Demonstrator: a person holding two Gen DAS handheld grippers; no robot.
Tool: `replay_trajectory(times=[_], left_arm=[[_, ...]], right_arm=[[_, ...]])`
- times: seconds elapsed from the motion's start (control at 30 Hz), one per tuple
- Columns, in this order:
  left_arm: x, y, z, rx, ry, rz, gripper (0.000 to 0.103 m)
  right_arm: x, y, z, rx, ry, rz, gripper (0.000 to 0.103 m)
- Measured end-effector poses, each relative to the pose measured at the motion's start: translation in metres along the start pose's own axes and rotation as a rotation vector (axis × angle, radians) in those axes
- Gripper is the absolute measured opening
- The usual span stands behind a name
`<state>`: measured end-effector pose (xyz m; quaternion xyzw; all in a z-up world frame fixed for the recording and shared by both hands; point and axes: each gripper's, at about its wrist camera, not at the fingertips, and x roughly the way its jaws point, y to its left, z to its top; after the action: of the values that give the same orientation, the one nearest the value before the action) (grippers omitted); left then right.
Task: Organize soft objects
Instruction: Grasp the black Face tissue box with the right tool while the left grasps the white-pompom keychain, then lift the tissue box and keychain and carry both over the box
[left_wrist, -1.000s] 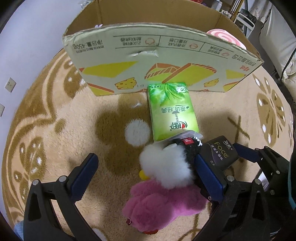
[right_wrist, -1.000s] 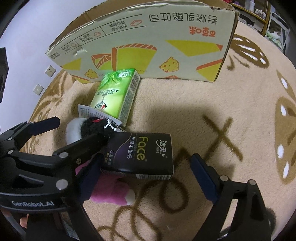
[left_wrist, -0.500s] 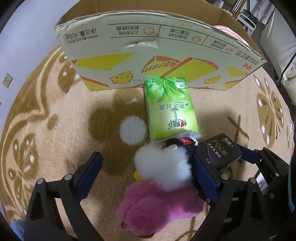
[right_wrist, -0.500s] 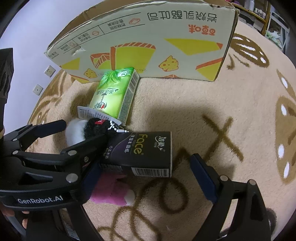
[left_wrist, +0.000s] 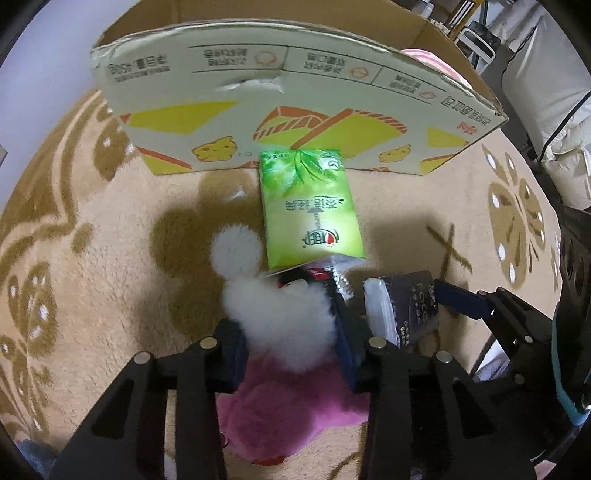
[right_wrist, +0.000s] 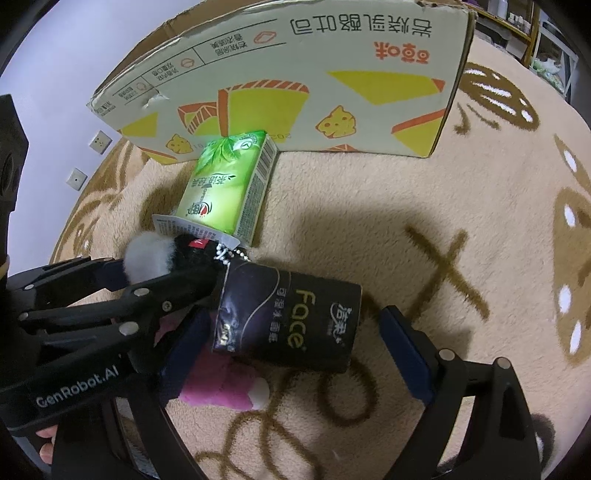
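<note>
A plush toy with a fluffy white head (left_wrist: 284, 325) and a pink body (left_wrist: 288, 413) lies on the rug. My left gripper (left_wrist: 290, 350) points down at it, its jaws closing with the pads pressed into the white fluff. Beside it lies a black tissue pack (right_wrist: 291, 317), tipped up at one end (left_wrist: 406, 310). My right gripper (right_wrist: 295, 354) straddles that pack with its jaws wide and closing slightly; the right pad stands off the pack. A green tissue pack (left_wrist: 310, 214) lies further on, against the cardboard box (left_wrist: 295, 92).
The open cardboard box (right_wrist: 295, 74) stands on the patterned beige rug (right_wrist: 480, 221), with something pink and white (left_wrist: 432, 61) showing over its rim. A wall with sockets (right_wrist: 100, 141) is on the left. White furniture and a cable (left_wrist: 554, 110) are on the right.
The left jaws have come together from wide open onto the plush's white head. The black pack has tipped up on its side. The right gripper has stayed put.
</note>
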<state>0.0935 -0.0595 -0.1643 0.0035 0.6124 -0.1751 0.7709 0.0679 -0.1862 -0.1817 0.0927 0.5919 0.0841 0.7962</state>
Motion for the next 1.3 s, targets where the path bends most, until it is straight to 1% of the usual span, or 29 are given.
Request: replay_trajectory(times=[0.07,0.1,0.13,0.2,0.23,0.57,0.63,0.77,0.93,1.07,1.13,1.3], left_arm=[[0.000,0.001,-0.001,-0.011,-0.001,0.003,0.037],[0.000,0.002,-0.001,-0.014,-0.002,0.004,0.037],[-0.004,-0.004,0.001,-0.017,-0.005,0.006,0.037],[-0.008,-0.008,0.003,-0.023,-0.012,0.012,0.037],[-0.010,-0.006,0.002,-0.027,-0.016,0.013,0.037],[-0.034,0.006,-0.004,-0.020,-0.071,0.081,0.036],[-0.035,0.004,-0.006,-0.008,-0.071,0.104,0.036],[-0.038,0.001,-0.007,0.006,-0.083,0.128,0.036],[-0.049,0.005,-0.010,-0.004,-0.116,0.151,0.036],[-0.066,0.006,-0.013,-0.004,-0.172,0.184,0.036],[-0.076,0.004,-0.016,0.006,-0.204,0.203,0.036],[-0.097,-0.005,-0.023,0.037,-0.291,0.256,0.036]], right_arm=[[-0.001,0.000,0.000,0.003,0.000,0.015,0.089],[-0.001,-0.001,-0.001,0.007,0.001,0.024,0.087],[-0.001,-0.002,-0.001,0.012,0.002,0.031,0.084],[-0.003,-0.005,-0.002,0.024,0.000,0.040,0.078],[-0.004,-0.006,-0.002,0.028,0.000,0.041,0.072],[-0.009,-0.011,-0.003,0.054,-0.013,0.037,0.071],[-0.013,-0.015,-0.004,0.071,-0.019,0.034,0.071],[-0.022,-0.028,-0.007,0.107,-0.034,0.022,0.071],[-0.041,-0.038,-0.009,0.141,-0.101,0.024,0.071],[-0.057,-0.042,-0.012,0.149,-0.149,0.025,0.071],[-0.062,-0.042,-0.012,0.151,-0.166,0.032,0.071],[-0.080,-0.038,-0.016,0.143,-0.239,0.018,0.071]])
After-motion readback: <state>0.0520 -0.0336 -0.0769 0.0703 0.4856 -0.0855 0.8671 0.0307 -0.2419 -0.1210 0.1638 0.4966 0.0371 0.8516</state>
